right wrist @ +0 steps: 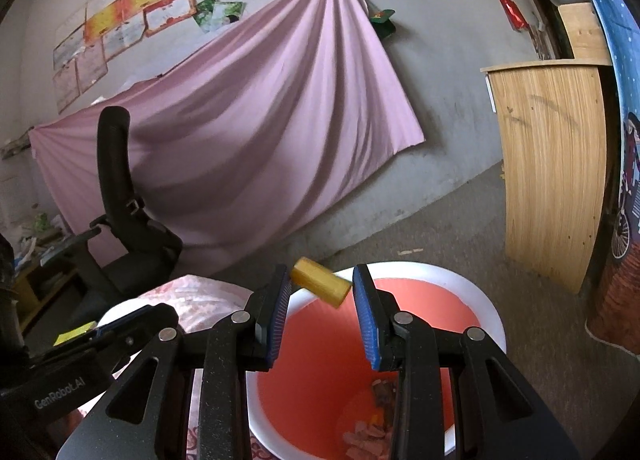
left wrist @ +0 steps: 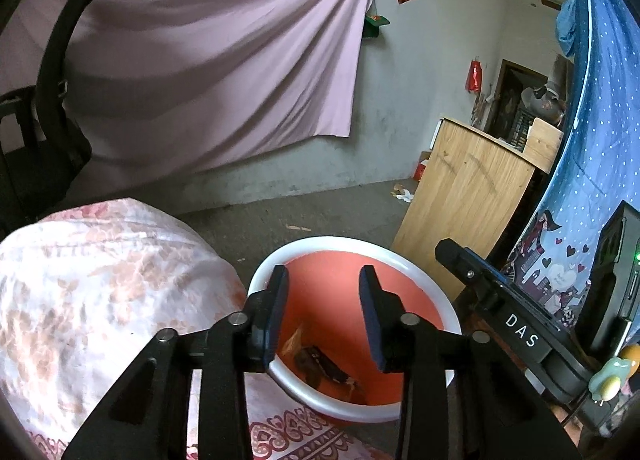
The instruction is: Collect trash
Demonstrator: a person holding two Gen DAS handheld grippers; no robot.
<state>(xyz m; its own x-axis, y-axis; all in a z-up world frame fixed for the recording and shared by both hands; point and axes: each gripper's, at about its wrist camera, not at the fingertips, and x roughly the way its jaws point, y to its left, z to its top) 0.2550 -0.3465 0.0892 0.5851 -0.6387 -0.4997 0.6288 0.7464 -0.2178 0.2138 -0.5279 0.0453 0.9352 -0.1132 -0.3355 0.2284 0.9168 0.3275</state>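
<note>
Yellow tube (right wrist: 320, 287) clamped in right tongs (right wrist: 322, 292) above bin (right wrist: 486, 312).

Yellow cylinder (right wrist: 320, 287) tilted above trash-filled orange bin (right wrist: 440, 280)

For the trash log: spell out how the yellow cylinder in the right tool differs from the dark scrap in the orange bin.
The short yellow cylinder is smooth and round; the dark scrap is blackish and irregular. The cylinder is pinched in the right tool above the white-rimmed orange bin; the scrap lies inside it.
</note>
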